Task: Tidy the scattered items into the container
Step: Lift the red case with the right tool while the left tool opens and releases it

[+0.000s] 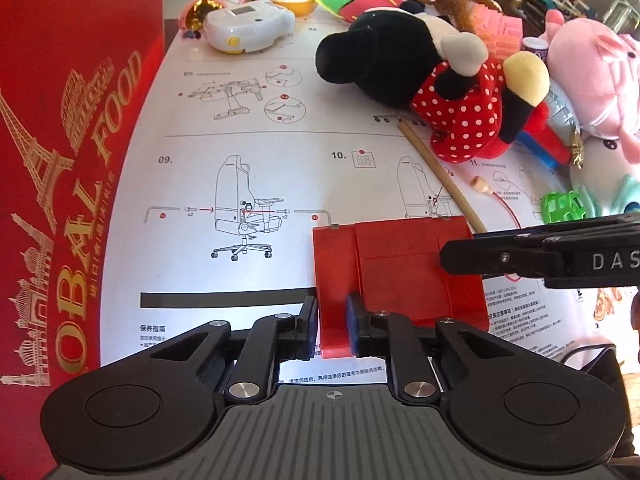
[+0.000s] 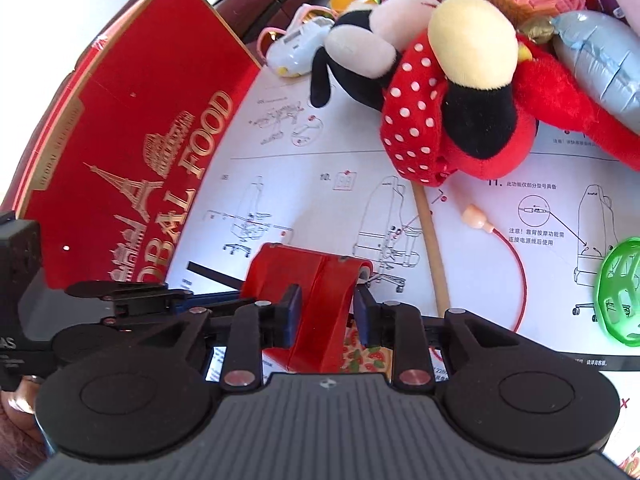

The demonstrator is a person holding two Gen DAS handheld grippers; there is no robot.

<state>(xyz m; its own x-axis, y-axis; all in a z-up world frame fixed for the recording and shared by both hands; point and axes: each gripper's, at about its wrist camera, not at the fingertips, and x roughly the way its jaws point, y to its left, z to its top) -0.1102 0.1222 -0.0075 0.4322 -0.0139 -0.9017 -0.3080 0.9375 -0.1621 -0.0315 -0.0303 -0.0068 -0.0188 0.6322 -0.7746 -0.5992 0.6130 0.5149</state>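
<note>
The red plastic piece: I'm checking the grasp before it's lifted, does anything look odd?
Yes: both grippers clamp the same red plastic piece. The left gripper pinches its near flange, and the right gripper grips another part.

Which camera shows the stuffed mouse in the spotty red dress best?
The left wrist view. There the stuffed mouse lies whole on the instruction sheet, from black head to red legs. In the right wrist view the mouse fills the top, closer, with its head partly cut off at the edge.
</note>
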